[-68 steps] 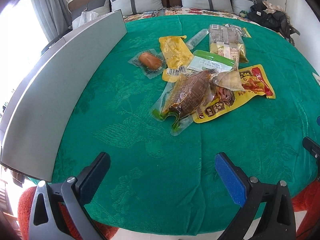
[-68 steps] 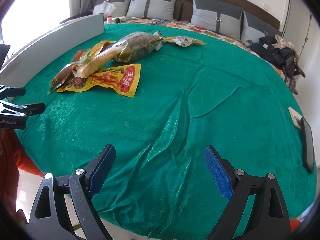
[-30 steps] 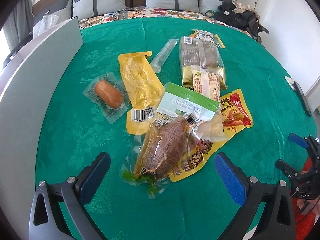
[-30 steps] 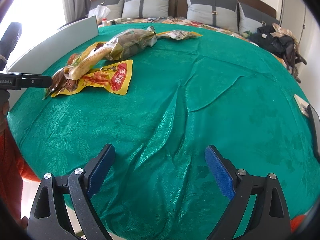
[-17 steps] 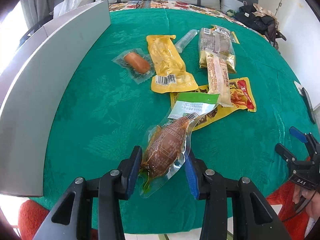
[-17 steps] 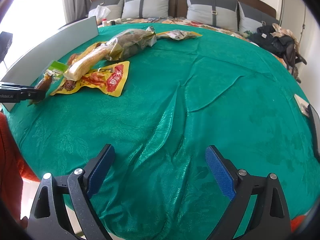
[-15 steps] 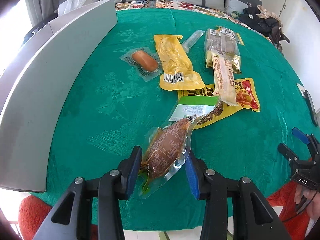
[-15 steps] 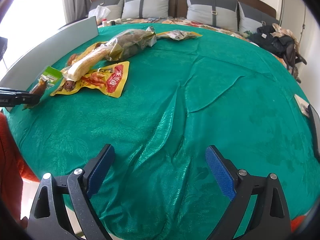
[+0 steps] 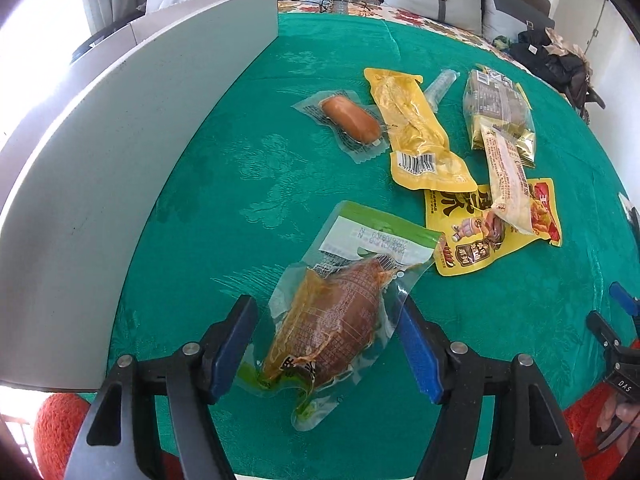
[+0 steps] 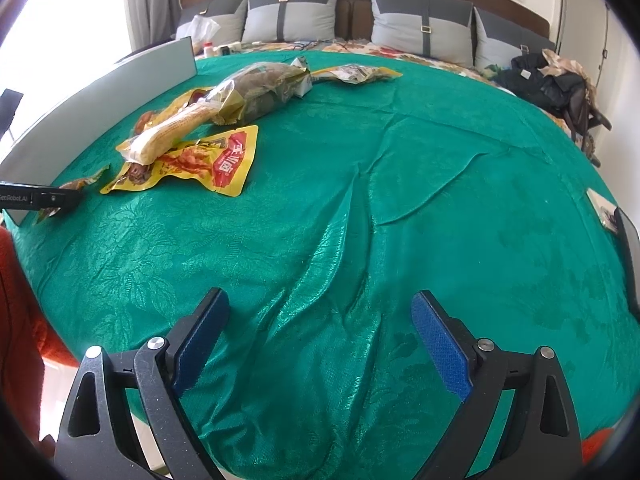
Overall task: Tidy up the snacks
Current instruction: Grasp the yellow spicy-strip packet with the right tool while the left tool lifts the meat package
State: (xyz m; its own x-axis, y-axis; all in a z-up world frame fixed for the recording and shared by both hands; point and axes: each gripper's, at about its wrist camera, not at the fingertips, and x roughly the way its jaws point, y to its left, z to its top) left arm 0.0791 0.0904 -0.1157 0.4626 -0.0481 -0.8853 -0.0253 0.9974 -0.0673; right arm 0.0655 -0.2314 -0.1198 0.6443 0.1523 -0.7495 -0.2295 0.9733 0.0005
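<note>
Left claw [image 9: 326, 344] opening around meat pouch [image 9: 336, 320]

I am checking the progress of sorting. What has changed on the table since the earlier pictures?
The left gripper pulled the brown vacuum-packed snack off the pile toward the table's near edge; its jaws are now opening around it. The other packets and the open right gripper stayed put.

Bare green tabletop [image 10: 400, 208] lies open across the centre and right of the right wrist view, while the snack pile [image 10: 192, 136] crowds the upper left and the upright grey board [image 9: 120, 152] walls off the left edge.
</note>
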